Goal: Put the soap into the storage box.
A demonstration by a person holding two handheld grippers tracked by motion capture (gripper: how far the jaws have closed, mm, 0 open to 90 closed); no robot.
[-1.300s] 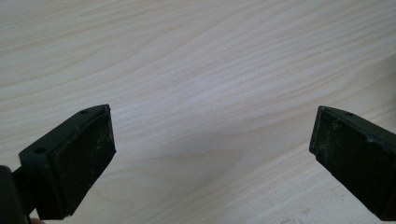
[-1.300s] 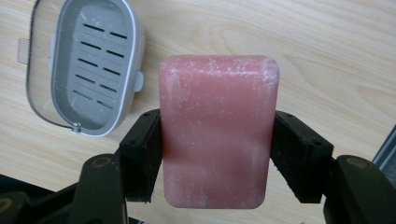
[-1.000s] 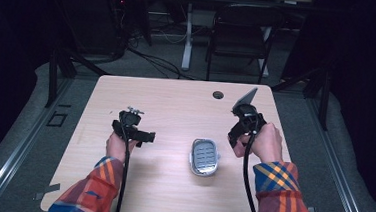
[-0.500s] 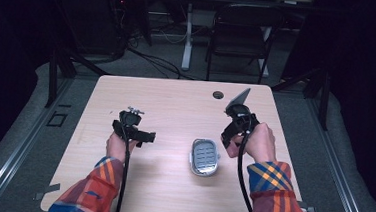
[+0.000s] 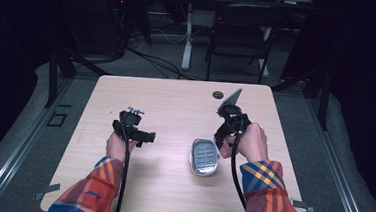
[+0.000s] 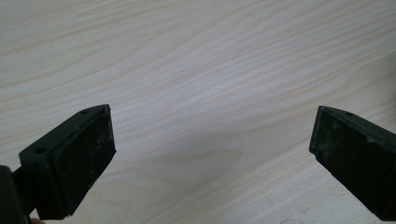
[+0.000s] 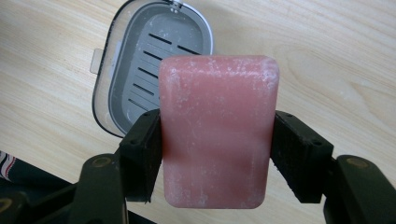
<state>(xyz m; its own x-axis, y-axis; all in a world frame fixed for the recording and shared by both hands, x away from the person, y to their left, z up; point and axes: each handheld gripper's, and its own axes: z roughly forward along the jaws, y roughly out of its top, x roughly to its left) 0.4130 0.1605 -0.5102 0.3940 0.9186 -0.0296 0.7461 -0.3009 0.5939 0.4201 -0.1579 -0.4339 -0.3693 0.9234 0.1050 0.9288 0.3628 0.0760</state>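
Two grippers sit over the wooden tabletop [image 5: 170, 185] in the high view: your left gripper [image 5: 135, 131] is held at the left, well apart from the grey soap dish [image 5: 205, 157], while your right gripper [image 5: 228, 123] hovers just beside the dish's far right side. From the left gripper view, your jaws stand wide apart with bare wood between them and nothing held. From the right gripper view, your jaws are clamped on the two long sides of a pink soap bar [image 7: 217, 128], held upright in front of the slotted, empty soap dish [image 7: 152, 60] lying beyond it.
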